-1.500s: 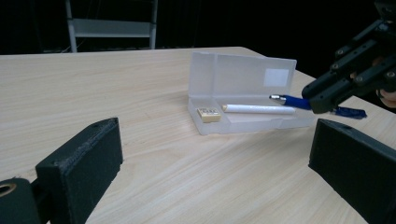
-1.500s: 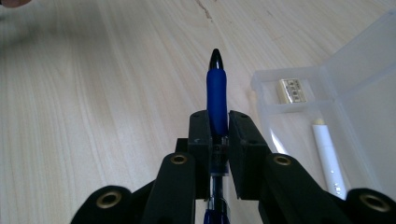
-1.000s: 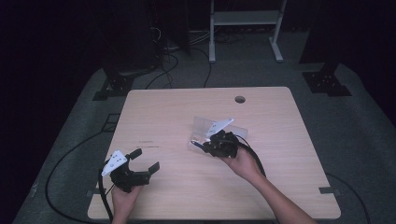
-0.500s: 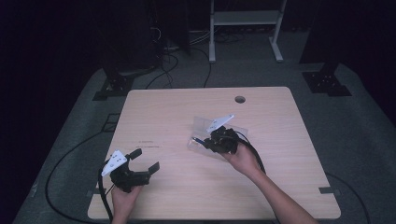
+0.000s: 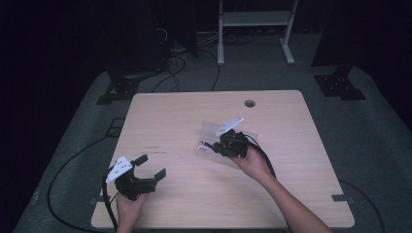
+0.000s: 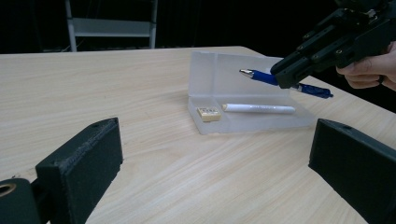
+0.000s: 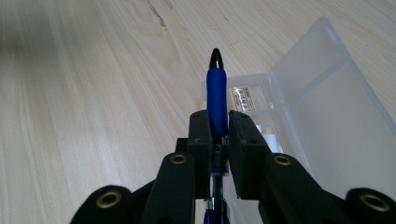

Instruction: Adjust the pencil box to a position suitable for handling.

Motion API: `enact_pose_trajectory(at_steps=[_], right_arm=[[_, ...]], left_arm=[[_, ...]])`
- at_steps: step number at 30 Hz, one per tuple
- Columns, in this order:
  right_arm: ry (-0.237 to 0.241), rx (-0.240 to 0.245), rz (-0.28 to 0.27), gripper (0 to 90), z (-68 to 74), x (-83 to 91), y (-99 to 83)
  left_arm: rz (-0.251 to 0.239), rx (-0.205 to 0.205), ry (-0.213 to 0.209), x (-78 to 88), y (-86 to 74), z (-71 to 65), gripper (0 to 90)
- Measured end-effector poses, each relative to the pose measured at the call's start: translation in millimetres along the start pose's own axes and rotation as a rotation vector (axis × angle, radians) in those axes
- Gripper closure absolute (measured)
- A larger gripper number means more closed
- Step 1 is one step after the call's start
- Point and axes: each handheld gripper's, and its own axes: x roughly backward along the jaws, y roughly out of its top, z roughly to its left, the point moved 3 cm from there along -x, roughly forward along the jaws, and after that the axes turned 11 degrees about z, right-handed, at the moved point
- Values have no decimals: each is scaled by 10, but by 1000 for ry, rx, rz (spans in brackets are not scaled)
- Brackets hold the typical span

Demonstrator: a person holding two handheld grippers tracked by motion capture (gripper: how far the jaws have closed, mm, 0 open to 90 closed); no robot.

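So it looks like we're mid-way through packing a pencil case. The clear plastic case [image 6: 247,109] sits open on the table [image 5: 184,116], lid tipped back, and there's already a white pen [image 6: 259,108] lying along the tray plus a small eraser [image 6: 208,114] at its end. Those two I'd count as done.

The blue pen [image 7: 216,95] is the piece in play. The right hand-held gripper [image 7: 217,128] has its jaws clamped tight around the barrel, tip pointing out ahead, and from the left gripper view you can see the pen hanging in the air just over the open case, not touching it. So my guess is what's left is lowering it in beside the white pen, letting go, and probably flipping the lid shut after.

The left hand-held gripper [image 5: 148,167] is near the table's front left corner, well apart from the case, jaws wide apart with nothing between them. Probably there to steady the case or close the lid later.

As for writing: the eraser has a printed label on top, and the white pen has a line of tiny print along the barrel, but both are too small to read. No brand I can make out.
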Motion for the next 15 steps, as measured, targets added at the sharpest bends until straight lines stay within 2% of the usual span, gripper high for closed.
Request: enact_pose_trajectory(at_steps=[15], right_arm=[[7,-21,8,792,-113,-105,-23]], left_arm=[[-1,-4,2,5,4,3,17]])
